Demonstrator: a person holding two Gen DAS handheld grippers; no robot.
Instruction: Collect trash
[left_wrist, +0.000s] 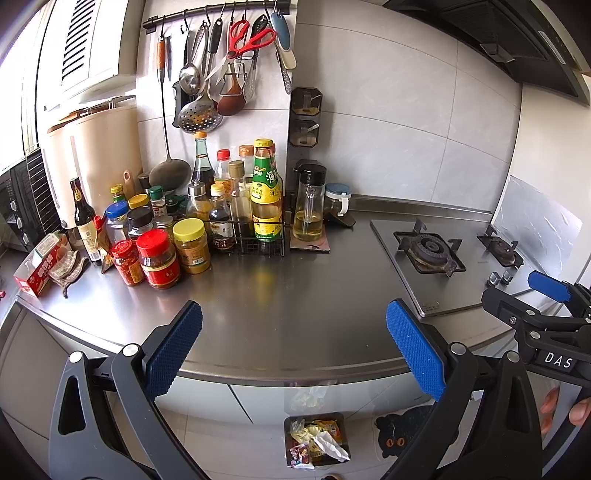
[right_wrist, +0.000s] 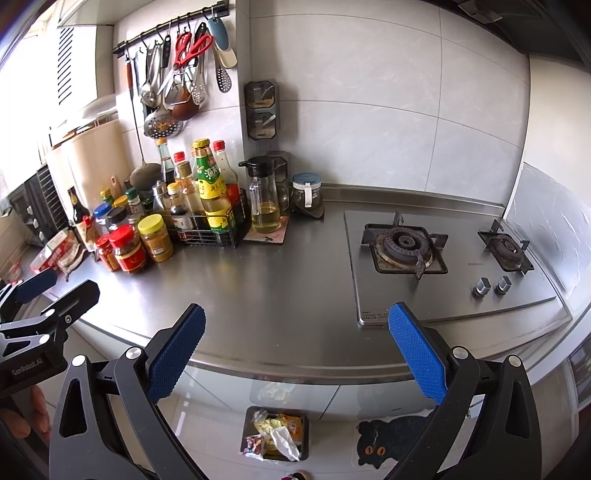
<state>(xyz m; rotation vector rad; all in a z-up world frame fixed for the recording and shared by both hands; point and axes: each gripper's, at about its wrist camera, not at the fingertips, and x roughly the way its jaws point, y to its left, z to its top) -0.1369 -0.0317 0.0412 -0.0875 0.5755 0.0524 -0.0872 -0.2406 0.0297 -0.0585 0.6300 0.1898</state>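
Both grippers, left (left_wrist: 294, 347) and right (right_wrist: 296, 349), hang spread wide and empty above the steel counter (left_wrist: 295, 295).
Below the counter's front edge sits a bin (right_wrist: 275, 434) of what look like crumpled wrappers.

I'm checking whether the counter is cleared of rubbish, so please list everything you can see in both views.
Trash bin: one, dark, on the floor below the counter edge, full of wrappers and crumpled paper.
Cat-shaped mat: one, black, on the floor right of the bin.
Counter: one, steel, bare in the middle.
Jars and sauce bottles: many, red and yellow lids, back left; some in a wire rack.
Oil dispenser: one, clear with black top, right of the rack.
Red box: one, far left.
Gas hob: one, two burners, right.
Utensils: several, including red scissors, hanging on a wall rail.
Left gripper: blue pads, open, empty.
Right gripper: blue pads, open, empty.
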